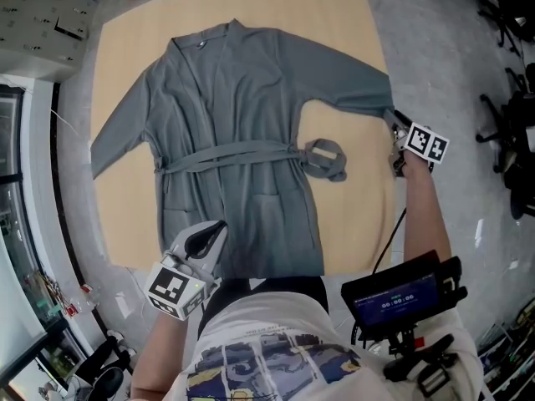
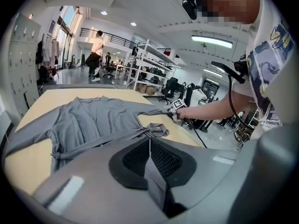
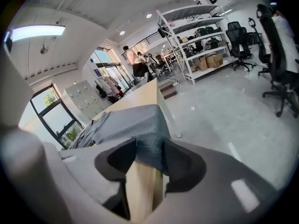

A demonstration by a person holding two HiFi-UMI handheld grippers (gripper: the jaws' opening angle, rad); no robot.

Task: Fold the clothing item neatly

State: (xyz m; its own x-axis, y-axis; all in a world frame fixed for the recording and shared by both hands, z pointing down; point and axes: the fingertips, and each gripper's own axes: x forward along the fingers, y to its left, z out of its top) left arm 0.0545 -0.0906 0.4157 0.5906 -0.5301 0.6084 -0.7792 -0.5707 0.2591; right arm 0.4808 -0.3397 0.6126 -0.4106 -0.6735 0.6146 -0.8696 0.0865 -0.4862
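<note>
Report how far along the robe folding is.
Done: the robe lies spread flat on the table, belt tied. No fold shows yet. In hand: the right gripper has a sleeve cuff between its open fingers at the table edge; the left gripper is shut and empty near the hem. Left: probably both sleeves in, then the body.

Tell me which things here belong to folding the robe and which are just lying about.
Job: grey robe, its belt, table under it, right tool open around the sleeve end, left tool shut, empty.
Lying about: office chairs, shelves, lockers.
</note>
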